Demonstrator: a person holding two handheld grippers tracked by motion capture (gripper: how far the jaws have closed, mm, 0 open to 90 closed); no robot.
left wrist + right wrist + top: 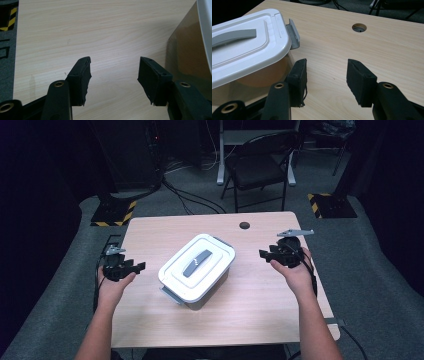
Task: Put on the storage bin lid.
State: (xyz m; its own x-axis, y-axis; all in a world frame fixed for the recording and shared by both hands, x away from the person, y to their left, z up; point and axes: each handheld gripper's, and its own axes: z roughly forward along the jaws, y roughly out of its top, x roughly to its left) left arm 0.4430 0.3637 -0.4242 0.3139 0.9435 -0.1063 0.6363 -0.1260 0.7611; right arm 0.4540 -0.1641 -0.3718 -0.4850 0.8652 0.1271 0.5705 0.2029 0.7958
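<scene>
Lidded storage box (196, 269) at centre of desk (260, 295), grey latches (294, 34) not yet touched. Left hand-held gripper (134, 266) and right hand-held gripper (264, 254) poised either side, well apart from it, jaws spread, nothing grasped. Opening seemingly not begun.

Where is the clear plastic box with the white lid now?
In the high view, the clear plastic box with the white lid sits mid-table, turned diagonally, between the left tongs and right tongs.
</scene>
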